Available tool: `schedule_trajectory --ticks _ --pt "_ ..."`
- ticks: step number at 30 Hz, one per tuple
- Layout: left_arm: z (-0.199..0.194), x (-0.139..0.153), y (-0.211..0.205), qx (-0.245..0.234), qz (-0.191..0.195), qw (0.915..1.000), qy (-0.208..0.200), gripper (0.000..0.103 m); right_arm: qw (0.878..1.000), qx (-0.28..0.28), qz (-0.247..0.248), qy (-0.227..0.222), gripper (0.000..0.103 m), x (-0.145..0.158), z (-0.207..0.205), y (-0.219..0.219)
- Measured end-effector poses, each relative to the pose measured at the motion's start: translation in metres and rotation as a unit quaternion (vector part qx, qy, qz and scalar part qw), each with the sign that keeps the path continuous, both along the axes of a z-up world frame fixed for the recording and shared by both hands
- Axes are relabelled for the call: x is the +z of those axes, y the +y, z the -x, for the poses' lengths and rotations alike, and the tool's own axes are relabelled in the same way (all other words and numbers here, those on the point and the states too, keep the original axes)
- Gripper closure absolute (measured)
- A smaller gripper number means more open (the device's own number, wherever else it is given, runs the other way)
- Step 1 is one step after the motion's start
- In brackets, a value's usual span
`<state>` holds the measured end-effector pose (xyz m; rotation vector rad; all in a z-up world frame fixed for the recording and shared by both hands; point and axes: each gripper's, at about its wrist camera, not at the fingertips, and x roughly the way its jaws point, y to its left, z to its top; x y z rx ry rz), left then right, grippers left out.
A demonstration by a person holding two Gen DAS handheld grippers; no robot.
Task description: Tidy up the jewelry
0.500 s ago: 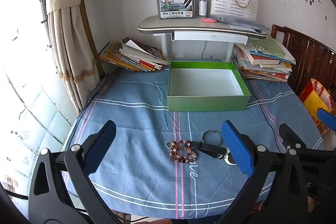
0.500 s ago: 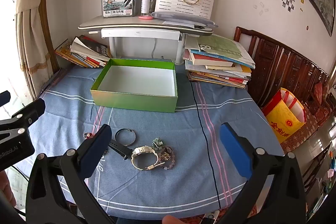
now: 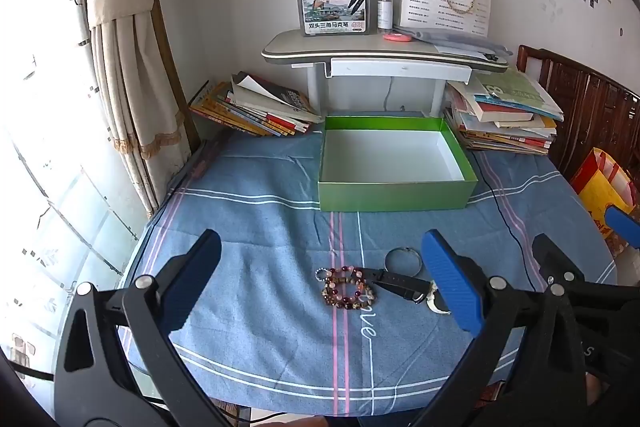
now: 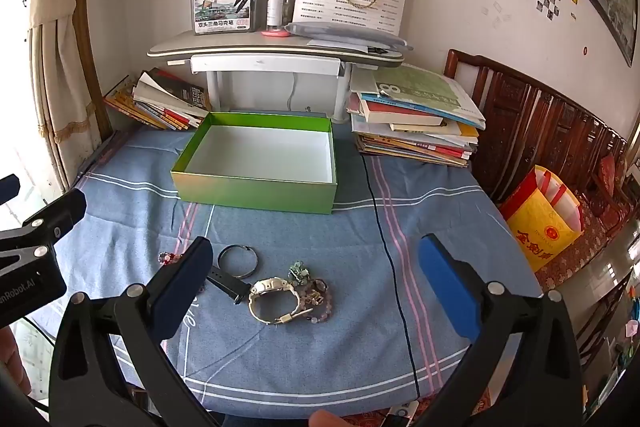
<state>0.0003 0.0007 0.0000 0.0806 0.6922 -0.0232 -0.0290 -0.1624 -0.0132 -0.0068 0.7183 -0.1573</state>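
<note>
Jewelry lies on the blue tablecloth near its front edge. In the left wrist view a dark red bead bracelet (image 3: 347, 287), a black strap (image 3: 396, 283) and a thin metal bangle (image 3: 403, 260) sit between the wide fingers of my left gripper (image 3: 324, 283), which is open and empty. In the right wrist view the bangle (image 4: 238, 261), a cream watch (image 4: 274, 297) and a pale bead bracelet (image 4: 318, 301) lie ahead of my right gripper (image 4: 314, 285), also open and empty. An empty green box (image 3: 394, 163) (image 4: 256, 163) stands behind them.
Stacks of books sit at the back left (image 3: 256, 107) and back right (image 4: 416, 119). A small raised desk (image 4: 276, 53) carries a marker case and a spray bottle. A yellow bag (image 4: 544, 215) stands on the floor right of the table.
</note>
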Motion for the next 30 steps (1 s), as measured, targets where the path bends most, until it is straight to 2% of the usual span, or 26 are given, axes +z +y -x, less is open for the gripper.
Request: schedule_trajectory --ticks 30 --pt "-0.002 -0.001 0.013 0.000 -0.001 1.0000 0.000 0.004 1.000 -0.002 -0.002 -0.001 0.002 0.001 0.001 -0.001"
